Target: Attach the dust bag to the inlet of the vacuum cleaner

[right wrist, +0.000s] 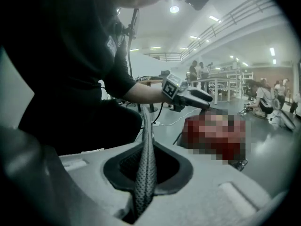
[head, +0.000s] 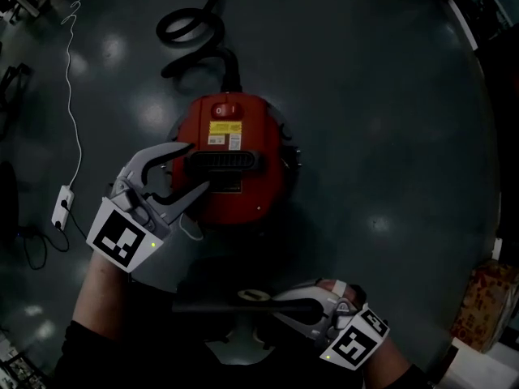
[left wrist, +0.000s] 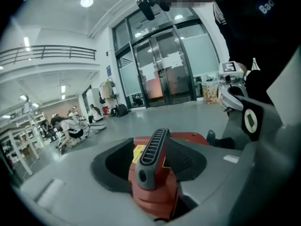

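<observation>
left gripper (head: 197, 167) gapes, touching nothing, either side of the ribbed black handle (left wrist: 154, 153) on the glossy red vacuum cleaner (head: 268, 136), mid floor (head: 389, 96). right gripper (head: 280, 305) pinches the dust bag (right wrist: 145, 173) by a thin edge; only its own view shows the mesh texture.

Red canister vacuum cleaner (head: 268, 186) sits upright on the floor (head: 389, 136). It has a black ribbed handle (head: 225, 162) across the top, a yellow label (head: 225, 131) behind that, and a black hose (head: 193, 29) looping off the far side. The dust bag (right wrist: 144, 182) is grey textured fabric, seen edge-on and pinched flat in my right gripper (right wrist: 146, 164). It's on my side of the vac, not on it yet.
</observation>
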Motion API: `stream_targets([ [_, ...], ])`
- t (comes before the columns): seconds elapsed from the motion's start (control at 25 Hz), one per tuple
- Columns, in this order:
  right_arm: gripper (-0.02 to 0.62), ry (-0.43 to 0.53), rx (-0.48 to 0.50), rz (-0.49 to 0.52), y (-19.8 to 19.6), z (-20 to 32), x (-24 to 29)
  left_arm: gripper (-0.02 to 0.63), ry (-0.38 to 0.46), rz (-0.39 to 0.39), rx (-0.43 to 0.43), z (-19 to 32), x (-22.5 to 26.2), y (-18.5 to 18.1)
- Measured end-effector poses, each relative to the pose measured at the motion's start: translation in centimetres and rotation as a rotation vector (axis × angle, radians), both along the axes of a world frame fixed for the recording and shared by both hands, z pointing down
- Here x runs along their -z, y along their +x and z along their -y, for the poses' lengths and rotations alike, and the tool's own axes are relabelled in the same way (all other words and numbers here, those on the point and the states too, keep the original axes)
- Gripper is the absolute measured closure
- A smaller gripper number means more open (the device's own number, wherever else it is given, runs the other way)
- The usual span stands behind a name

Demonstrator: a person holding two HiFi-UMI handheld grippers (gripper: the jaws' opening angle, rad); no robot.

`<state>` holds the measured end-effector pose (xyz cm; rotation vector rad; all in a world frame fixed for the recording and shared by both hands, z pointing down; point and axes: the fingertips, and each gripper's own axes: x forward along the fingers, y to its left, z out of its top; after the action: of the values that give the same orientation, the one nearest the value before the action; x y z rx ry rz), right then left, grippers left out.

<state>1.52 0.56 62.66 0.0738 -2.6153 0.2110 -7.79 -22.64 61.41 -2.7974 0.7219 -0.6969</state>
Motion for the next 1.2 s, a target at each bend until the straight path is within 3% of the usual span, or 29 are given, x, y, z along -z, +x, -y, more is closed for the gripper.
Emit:
stream_targets([
  [0.12, 0.568, -0.001, 0.025, 0.003, 0.3, 0.4, -1.1, 0.4, 0.036, 0.031, -0.04, 0.4, -1.0, 0.0],
  [0.32, 0.569, 0.011, 0.048, 0.006, 0.6, 1.1, -2.4, 0.396, 0.067, -0.049, -0.054, 0.6, -1.4, 0.2],
  [0.52, 0.569, 0.02, 0.038, -0.013, 1.1, 2.0, -4.0, 0.419, 0.083, -0.053, -0.126, 0.6, -1.9, 0.1],
  [0.8, 0.569, 0.007, 0.057, -0.029, 1.4, 2.8, -5.0, 0.434, 0.071, -0.08, -0.154, 0.7, -2.2, 0.0],
  [1.2, 0.569, 0.089, 0.102, -0.087, 1.3, 3.6, -7.3, 0.431, 0.078, -0.121, -0.135, 0.8, -2.0, 0.2],
])
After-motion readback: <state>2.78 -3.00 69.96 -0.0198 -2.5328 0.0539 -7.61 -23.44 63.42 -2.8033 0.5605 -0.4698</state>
